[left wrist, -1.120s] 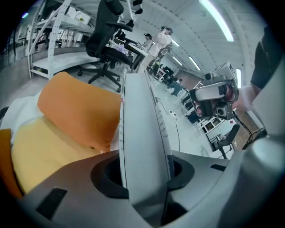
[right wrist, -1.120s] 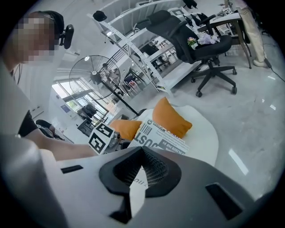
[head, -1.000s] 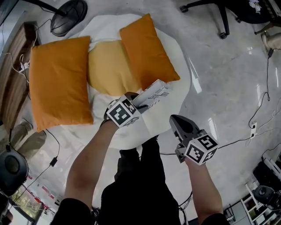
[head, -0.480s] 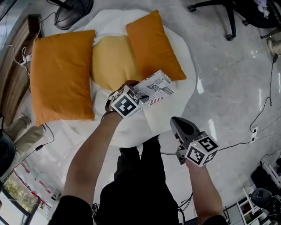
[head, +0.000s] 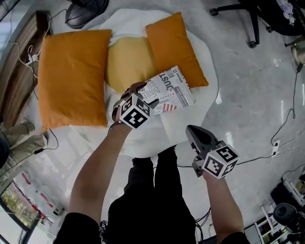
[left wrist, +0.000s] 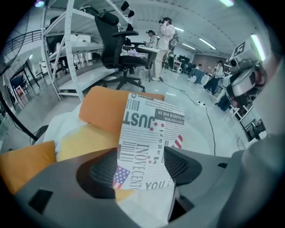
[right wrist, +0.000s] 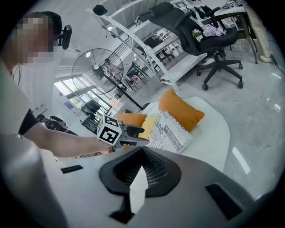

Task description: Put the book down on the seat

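Observation:
The book point(head: 169, 90), covered in newspaper-style print, lies flat on the white round seat point(head: 202, 107), its far edge against the right orange cushion point(head: 174, 47). My left gripper point(head: 148, 101) sits at the book's near end. In the left gripper view the book point(left wrist: 149, 133) runs between the two pads; the jaws have just been opening and stand wide, not pressing on it. My right gripper point(head: 193, 132) hovers off the seat's front edge, shut and holding nothing. From the right gripper view I see the book point(right wrist: 171, 133) beside the left gripper's marker cube.
A large orange cushion point(head: 71, 76) and a yellow one point(head: 128, 62) fill the seat's left and middle. An office chair base point(head: 248, 19) stands at the back right and a fan point(head: 88, 7) behind the seat. Cables point(head: 286, 119) cross the shiny floor on the right.
The left gripper has moved forward over the seat and tipped downward. The book went from edge-up in the jaws to lying flat on the seat, and the jaws have spread. The right gripper has hardly moved.

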A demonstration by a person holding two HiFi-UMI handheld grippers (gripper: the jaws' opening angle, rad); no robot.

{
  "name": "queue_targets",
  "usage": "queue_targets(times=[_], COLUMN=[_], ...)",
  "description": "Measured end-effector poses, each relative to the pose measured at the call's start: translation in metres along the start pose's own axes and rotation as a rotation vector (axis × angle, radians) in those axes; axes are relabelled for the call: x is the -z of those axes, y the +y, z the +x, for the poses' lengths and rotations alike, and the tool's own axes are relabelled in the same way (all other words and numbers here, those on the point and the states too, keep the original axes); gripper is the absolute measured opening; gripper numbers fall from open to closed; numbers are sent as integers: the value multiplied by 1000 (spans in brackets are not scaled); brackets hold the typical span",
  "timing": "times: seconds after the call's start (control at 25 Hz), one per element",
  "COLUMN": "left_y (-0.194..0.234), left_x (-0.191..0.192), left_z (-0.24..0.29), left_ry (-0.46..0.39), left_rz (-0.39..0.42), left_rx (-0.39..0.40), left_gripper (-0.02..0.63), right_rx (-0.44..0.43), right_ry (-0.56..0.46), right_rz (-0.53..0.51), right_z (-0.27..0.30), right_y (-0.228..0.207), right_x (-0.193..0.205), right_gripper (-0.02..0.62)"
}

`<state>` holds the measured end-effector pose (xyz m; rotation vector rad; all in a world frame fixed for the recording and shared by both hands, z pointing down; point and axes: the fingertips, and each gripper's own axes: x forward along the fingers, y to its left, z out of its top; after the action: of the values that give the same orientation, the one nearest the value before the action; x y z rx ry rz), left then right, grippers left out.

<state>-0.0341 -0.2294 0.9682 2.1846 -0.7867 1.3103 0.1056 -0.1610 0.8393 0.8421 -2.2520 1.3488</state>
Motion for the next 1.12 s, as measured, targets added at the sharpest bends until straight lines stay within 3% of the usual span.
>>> queue_targets(times=[0.24,0.4,0.6,0.72,0.84,0.92,1.0,1.12], left_y=[6,5,5,-9,-29,-39,-42,-42], left_x=[11,3,-2,-16,-40,-47,-48,-50], left_z=[-45,-95,-180,-237,-294,-332,-367,-418], left_ry=[-48,-149,-258,-352,-456,-489,-496,-499], left_rz=[-51,-116,-176,-246,-277,-259,-233,-150], left_rx=[-2,-10,-103,-68,28,48,29,-72], left_gripper=[308,307,305,296,225,176,148,28], right_rx=[-10,-16,12,27,41,47,51,66], right_ry=[-14,-28,-45,-82,-130,-156,-179,-204], right_rz=[-5,-31,-56,-66,-101,-119,-137,-174], right_z=[5,4,-14,-39,-70,-87,-102,-123], right_y=[35,71,119,154,192,218,242,268], right_x=[-5,-15,-35,-59,-89,-100,-108,-113], right_gripper=[15,15,15,15,15,15,15,15])
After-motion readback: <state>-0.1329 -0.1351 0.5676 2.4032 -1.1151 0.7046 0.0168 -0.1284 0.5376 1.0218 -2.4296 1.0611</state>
